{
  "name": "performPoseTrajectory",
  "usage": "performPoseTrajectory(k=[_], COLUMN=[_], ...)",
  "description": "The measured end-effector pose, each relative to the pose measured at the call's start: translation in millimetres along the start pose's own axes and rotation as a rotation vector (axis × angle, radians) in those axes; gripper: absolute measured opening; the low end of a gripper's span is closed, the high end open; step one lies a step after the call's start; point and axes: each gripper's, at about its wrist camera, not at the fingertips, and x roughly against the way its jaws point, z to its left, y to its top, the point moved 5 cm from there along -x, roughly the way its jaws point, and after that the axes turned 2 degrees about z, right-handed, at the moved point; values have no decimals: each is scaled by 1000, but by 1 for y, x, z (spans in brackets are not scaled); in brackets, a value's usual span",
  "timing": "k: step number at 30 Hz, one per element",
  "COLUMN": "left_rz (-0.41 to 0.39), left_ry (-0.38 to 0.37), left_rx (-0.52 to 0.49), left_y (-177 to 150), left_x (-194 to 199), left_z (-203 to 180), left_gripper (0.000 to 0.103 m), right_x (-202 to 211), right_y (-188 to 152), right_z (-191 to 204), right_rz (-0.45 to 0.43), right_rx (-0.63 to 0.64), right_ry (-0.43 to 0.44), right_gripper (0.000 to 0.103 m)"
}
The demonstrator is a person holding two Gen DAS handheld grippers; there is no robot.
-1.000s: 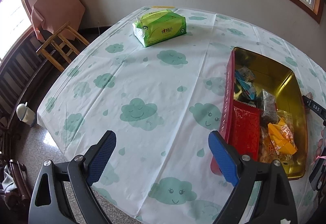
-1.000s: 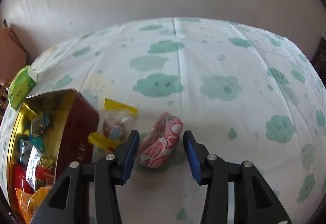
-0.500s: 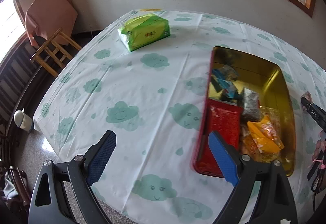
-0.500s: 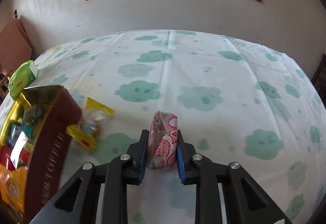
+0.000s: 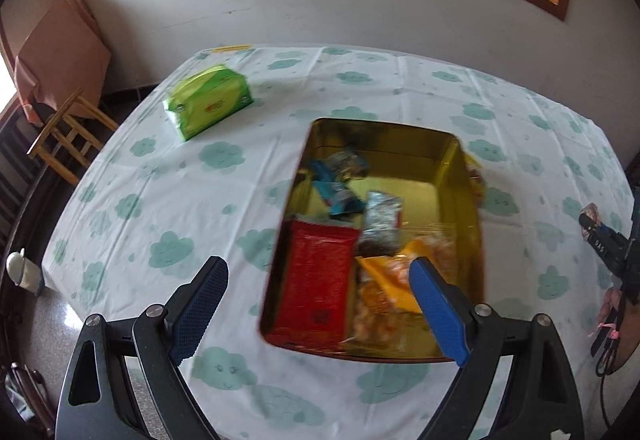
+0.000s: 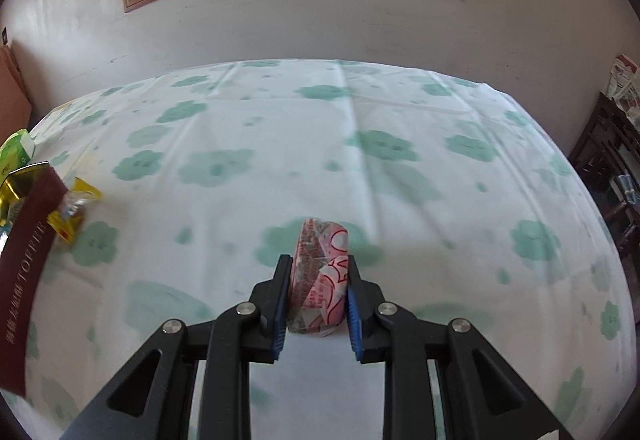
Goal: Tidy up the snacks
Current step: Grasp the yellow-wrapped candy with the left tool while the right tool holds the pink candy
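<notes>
Gripping the pink snack packet (image 6: 320,276) at the lower centre of the right wrist view, the right gripper (image 6: 318,298) has both blue pads pressed against the wrapper's sides, and the packet looks raised off the cloud-print tabletop (image 6: 400,168). That reads as the carry step: one snack picked, not yet stowed. Over at the left edge of that same view sits the maroon wall of the tin (image 6: 24,272), and just beside it a yellow-edged packet (image 6: 70,210) lies loose on the cloth, touching or nearly touching the tin, hard to say which. Switch to the left wrist view and the tin's gold interior (image 5: 420,176) fills the centre, with a red packet (image 5: 320,272), orange and blue wrappers already inside, crowded toward the lower end; the upper end shows bare gold. The left gripper (image 5: 320,304) hangs spread wide over the near rim, holding nothing. A green tissue pack (image 5: 210,100) rests well apart at upper left. Next, I'd judge, the right gripper needs to swing leftward over the tin's rim and let go above that open gold patch.
</notes>
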Motion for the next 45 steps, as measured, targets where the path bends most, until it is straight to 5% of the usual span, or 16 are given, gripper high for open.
performPoseTrajectory(k=[13,24,30,35,45], left_rz=[0,54,93,214,263], left_ry=[-84,-89,-117,-196,-122], left_rx=[-114,-192,-199,-142,-142], left_y=[27,33,41,62,87], left_x=[-12,-44,-60,-84,-124], left_z=[-107,-170,-192,-200,-200], left_gripper=[90,89,75,60,50], right_x=[4,-1,0,0,1], right_y=[-13,-13,-12,-13,-13], right_z=[-69,-76,-76,-76,-77], right_rz=[16,28,28,28,27], right_rx=[-17,-10,-12,-19,-31], right_ry=[-6,2,4,12,30], right_gripper=[24,24,25,25,26])
